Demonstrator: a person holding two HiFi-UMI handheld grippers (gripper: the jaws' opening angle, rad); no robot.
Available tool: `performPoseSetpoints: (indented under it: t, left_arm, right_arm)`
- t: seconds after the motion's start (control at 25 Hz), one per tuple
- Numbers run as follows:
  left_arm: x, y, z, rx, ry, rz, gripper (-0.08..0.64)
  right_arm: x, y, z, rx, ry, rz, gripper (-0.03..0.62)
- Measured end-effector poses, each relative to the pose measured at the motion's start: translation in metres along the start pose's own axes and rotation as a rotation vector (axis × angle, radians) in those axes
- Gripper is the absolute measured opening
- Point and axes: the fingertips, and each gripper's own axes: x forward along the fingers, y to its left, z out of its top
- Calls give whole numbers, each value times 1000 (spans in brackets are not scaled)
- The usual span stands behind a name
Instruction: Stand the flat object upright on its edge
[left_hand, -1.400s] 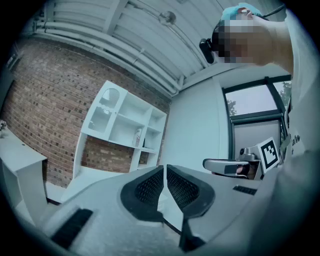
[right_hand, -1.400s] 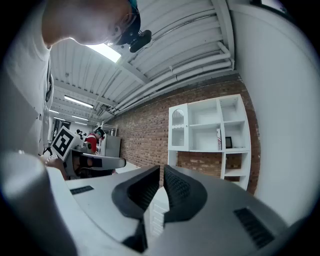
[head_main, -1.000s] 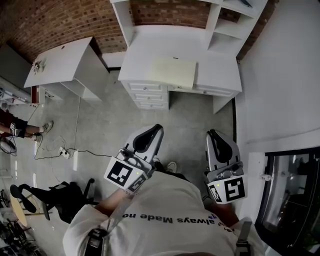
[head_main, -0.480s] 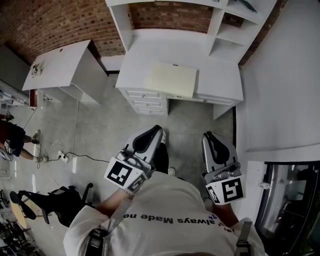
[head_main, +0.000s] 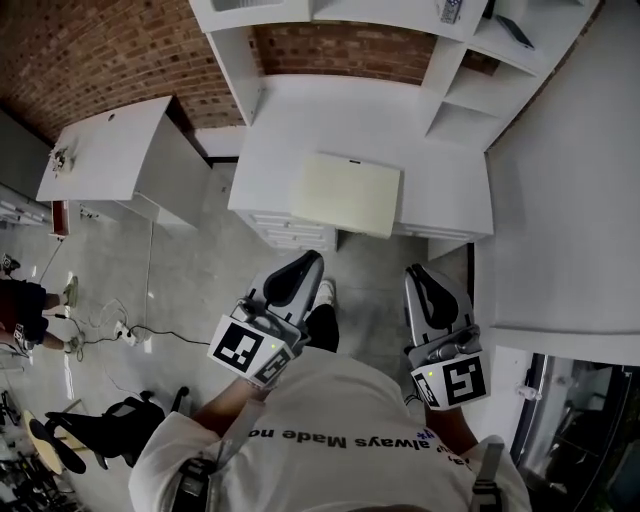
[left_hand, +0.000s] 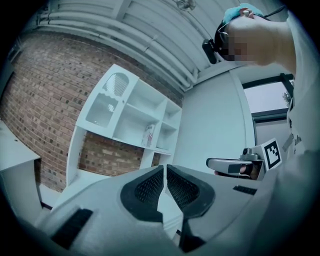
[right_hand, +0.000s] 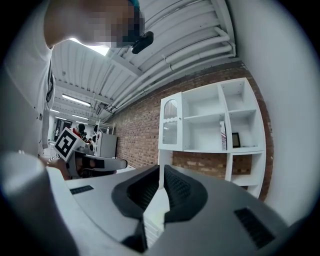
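White desk (head_main: 330, 110) by brick wall (head_main: 100, 50). Held a flat sheet (head_main: 346, 193): looked light (maybe bendy), best pinched at an edge. Left claw (head_main: 308, 260), right claw (head_main: 420, 273): pressed together, empty.

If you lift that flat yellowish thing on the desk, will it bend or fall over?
The yellowish sheet lies flat with straight edges, so it is probably fairly stiff. It looks thin, so likely light, and on edge it may tip easily on the smooth desk.

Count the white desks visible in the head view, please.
2. One desk, with shelves above it, stands against the brick wall and bears the flat pale board; the other desk stands apart to its left. Others may be out of view.
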Motion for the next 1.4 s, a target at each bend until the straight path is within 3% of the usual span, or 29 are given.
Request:
performPoseSetpoints:
  t: [0.4, 0.64, 1.04, 1.4]
  left_arm:
    - [70, 109, 33, -18, -5, -14, 28]
    - [102, 150, 44, -23, -3, -28, 28]
    - [134, 177, 39, -45, 9, -22, 28]
    - [169, 163, 51, -16, -29, -21, 28]
  right_arm:
    - [132, -33, 18, -36, 6, -6, 32]
    - [183, -45, 22, -58, 9, -7, 32]
    - [218, -72, 26, -103, -22, -35, 32]
    - [209, -115, 18, -106, 16, -47, 32]
